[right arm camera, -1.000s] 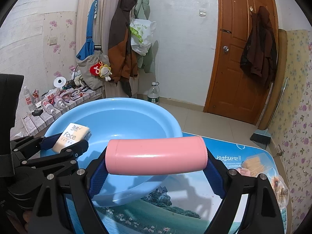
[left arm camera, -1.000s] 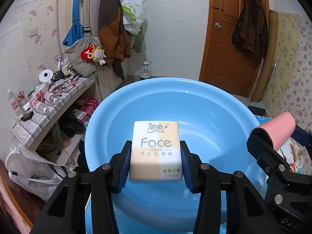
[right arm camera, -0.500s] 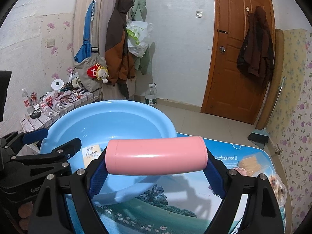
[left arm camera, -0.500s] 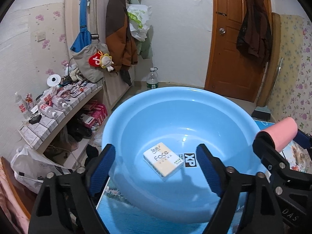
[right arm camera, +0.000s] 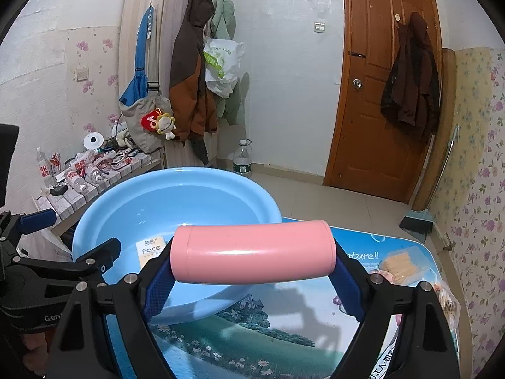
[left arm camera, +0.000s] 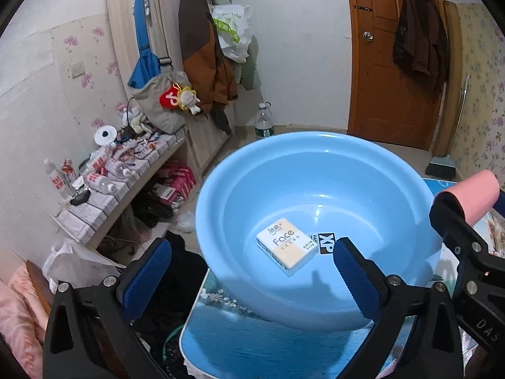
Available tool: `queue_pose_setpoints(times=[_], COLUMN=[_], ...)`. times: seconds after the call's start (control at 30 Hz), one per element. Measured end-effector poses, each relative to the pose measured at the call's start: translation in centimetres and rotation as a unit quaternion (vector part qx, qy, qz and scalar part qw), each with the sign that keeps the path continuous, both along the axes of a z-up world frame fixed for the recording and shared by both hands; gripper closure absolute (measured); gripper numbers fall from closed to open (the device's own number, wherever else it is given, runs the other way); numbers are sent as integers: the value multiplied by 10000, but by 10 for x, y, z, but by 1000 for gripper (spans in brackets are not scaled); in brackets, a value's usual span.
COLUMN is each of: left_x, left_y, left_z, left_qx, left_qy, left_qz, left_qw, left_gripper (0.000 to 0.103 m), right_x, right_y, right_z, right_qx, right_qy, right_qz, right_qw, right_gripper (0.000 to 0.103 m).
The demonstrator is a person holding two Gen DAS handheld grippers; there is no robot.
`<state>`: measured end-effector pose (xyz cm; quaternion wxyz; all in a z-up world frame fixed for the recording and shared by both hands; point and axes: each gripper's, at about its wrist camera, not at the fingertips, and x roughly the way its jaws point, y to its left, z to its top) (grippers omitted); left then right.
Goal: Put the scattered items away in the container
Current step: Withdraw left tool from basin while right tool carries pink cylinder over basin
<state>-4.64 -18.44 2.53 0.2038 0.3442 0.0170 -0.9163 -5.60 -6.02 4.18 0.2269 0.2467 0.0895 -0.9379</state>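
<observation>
A blue plastic basin [left arm camera: 315, 154] stands on the picture-printed table; it also shows in the right wrist view [right arm camera: 126, 202]. A white and beige "Face" tissue pack [left arm camera: 285, 246] lies flat on the basin's bottom, also in the right wrist view [right arm camera: 151, 248]. My left gripper [left arm camera: 252, 268] is open and empty, held above the basin's near rim. My right gripper [right arm camera: 252, 262] is shut on a pink cylinder [right arm camera: 252, 252], held crosswise, just right of the basin; the cylinder shows in the left wrist view [left arm camera: 470, 195] too.
The table [right arm camera: 284, 331] carries snack packets [right arm camera: 401, 265] at its right edge. A cluttered shelf [left arm camera: 104, 183] stands left, with bags on the floor below. A water bottle [right arm camera: 243, 161], a broom and a wooden door [right arm camera: 378, 94] stand behind.
My left gripper opened and let the tissue pack fall into the basin, then drew back and up. My right gripper keeps the pink cylinder and has barely moved.
</observation>
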Motion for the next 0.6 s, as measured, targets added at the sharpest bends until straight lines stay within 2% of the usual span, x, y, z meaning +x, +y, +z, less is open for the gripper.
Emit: queue_pose_setpoints(times=[0.27, 0.6], left_x=[10, 13], left_y=[-8, -6], left_z=[8, 18], left_qx=[502, 341], left_qy=[131, 135], left_qz=[-63, 20], left_qw=[9986, 9993], left_gripper=[0, 0], right_x=[4, 6], right_y=[7, 14], right_z=[9, 12], right_qx=[-44, -115], right_qy=[48, 39], right_qz=[-49, -31], right_qw=[10000, 9999], right_gripper=[15, 15])
